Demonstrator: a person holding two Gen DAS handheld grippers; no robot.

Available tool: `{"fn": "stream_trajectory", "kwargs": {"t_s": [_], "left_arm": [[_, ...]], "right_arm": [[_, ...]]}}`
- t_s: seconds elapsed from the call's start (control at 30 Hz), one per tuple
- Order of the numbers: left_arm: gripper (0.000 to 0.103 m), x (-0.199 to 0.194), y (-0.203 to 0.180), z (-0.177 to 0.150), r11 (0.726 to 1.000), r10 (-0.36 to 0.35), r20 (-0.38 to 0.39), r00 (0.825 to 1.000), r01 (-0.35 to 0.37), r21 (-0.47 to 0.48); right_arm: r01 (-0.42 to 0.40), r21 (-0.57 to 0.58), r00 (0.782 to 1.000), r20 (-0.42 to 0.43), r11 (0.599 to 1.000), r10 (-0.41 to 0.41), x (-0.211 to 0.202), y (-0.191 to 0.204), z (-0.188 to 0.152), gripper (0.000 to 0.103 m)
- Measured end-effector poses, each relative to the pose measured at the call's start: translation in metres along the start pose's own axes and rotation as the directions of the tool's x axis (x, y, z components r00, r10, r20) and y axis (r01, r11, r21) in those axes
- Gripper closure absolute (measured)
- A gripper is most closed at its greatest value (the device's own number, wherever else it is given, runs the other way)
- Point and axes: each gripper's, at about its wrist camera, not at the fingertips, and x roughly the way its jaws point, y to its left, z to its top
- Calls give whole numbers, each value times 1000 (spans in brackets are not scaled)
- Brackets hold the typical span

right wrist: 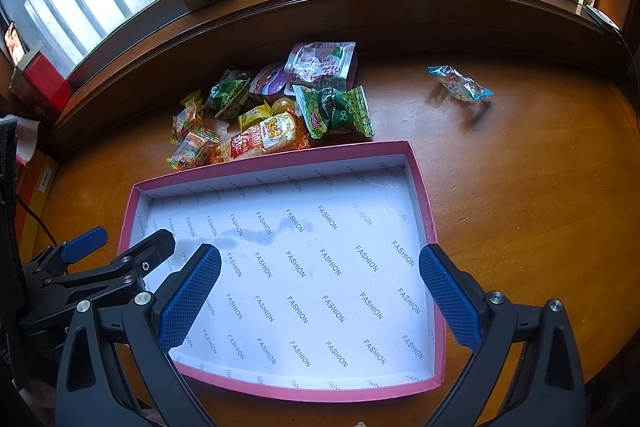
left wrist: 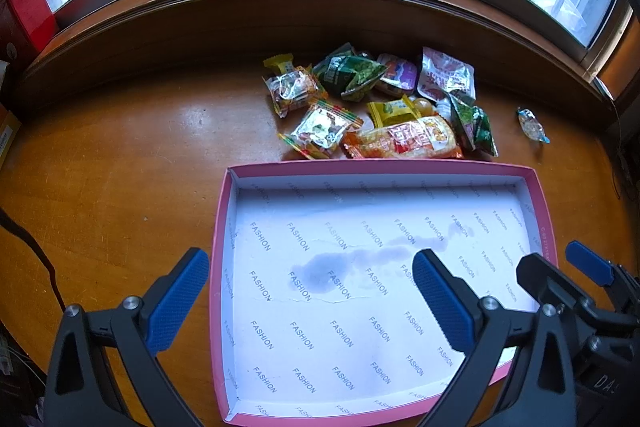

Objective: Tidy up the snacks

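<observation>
- While the left wrist camera looks down, the left gripper [left wrist: 310,301] hangs with its blue-padded fingers [left wrist: 176,303] spread wide and nothing between them, one finger over the brown wooden table [left wrist: 120,167], the other over the shallow pink cardboard box with a white "FASHION"-printed lining [left wrist: 380,167].
- A grey-blue stain [left wrist: 320,271] marks the lining; nothing else lies in the box.
- Just past the far rim sits the pile of wrapped snacks [left wrist: 376,103]: an orange cracker packet [left wrist: 404,139] right against the rim, green pea packets [left wrist: 348,73], a silver-and-red pouch [left wrist: 444,75].
- One blue-ended clear candy wrapper [left wrist: 532,125] lies well apart, off to the right.
- At the right edge the right gripper [left wrist: 560,267] shows, its fingers parted.
- Over to the right wrist camera: right gripper [right wrist: 320,297] gaping wide too, holding nothing, both fingers above the pink box [right wrist: 280,157].
- Snack pile [right wrist: 272,107] beyond the far rim, cracker packet [right wrist: 264,139] touching it.
- Lone candy wrapper [right wrist: 460,83] alone on the table [right wrist: 520,187], far right.
- Left gripper [right wrist: 128,239] pokes in at left, fingers apart, empty.
</observation>
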Motion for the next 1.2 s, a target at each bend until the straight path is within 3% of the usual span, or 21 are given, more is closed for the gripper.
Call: {"fn": "stream_trajectory", "kwargs": {"t_s": [0.57,1.2], "left_arm": [[0,2,10,8,1000,-12,-4,1000,12,-18],[0,25,25,52,1000,-8,21,1000,8,0]], "right_arm": [[-4,5,1000,19,1000,4,1,-4,7,1],[-19,-17,999,25,1000,19,20,-13,48,6]]}}
